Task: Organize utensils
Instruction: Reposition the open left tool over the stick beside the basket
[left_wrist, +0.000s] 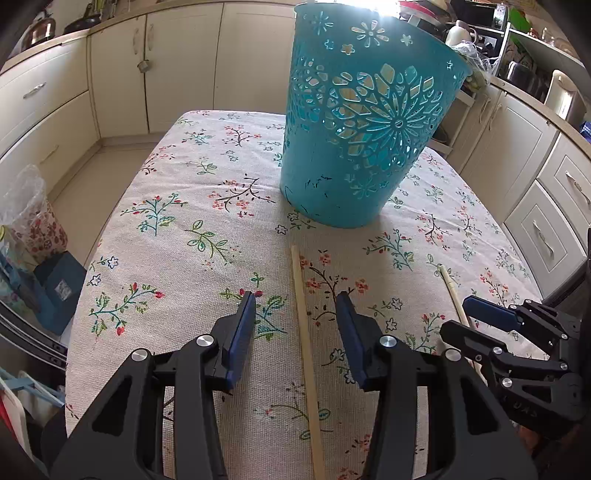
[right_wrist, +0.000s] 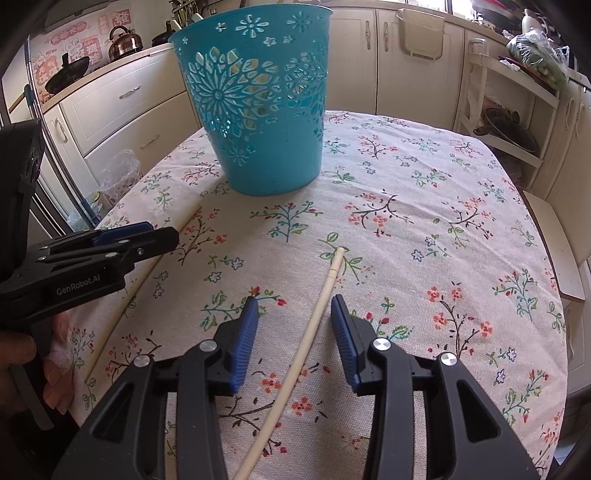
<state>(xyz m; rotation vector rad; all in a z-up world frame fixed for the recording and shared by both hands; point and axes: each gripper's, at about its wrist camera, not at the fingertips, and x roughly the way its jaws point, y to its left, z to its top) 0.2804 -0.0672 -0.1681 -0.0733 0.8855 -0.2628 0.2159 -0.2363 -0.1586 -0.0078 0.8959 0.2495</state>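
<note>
a: where were the utensils when you looked?

b: two pale wooden chopsticks lay flat on the surface, on the floral-printed cloth (left_wrist: 177, 206). in the left wrist view one pale wooden chopstick (left_wrist: 305, 343) ran up the lower middle of the frame, right between the spread fingers of the left claw (left_wrist: 295, 306). the blue pads stood apart on either side, touching nothing.

a: and the other?

b: the second pale wooden chopstick (right_wrist: 314, 325) sat in the lower middle of the right wrist view, slanting up to the right between the open fingers of the right claw (right_wrist: 293, 310). it lay nearer the right pad, but i saw no contact.

a: why line up like that?

b: my guess: each claw straddled its stick so that closing would pinch it across the shaft. the teal plastic basket with flower cut-outs (left_wrist: 354, 122) stood upright just beyond both tips, at top centre of each view, likely the place meant for them. neither stick was lifted.

a: any writing?

b: "genrobot.ai" in pale letters on the black body of the left claw, at the left edge of the right wrist view. red-and-white stickers (right_wrist: 74, 37) on the wall at upper left carried characters too small to read.
</note>
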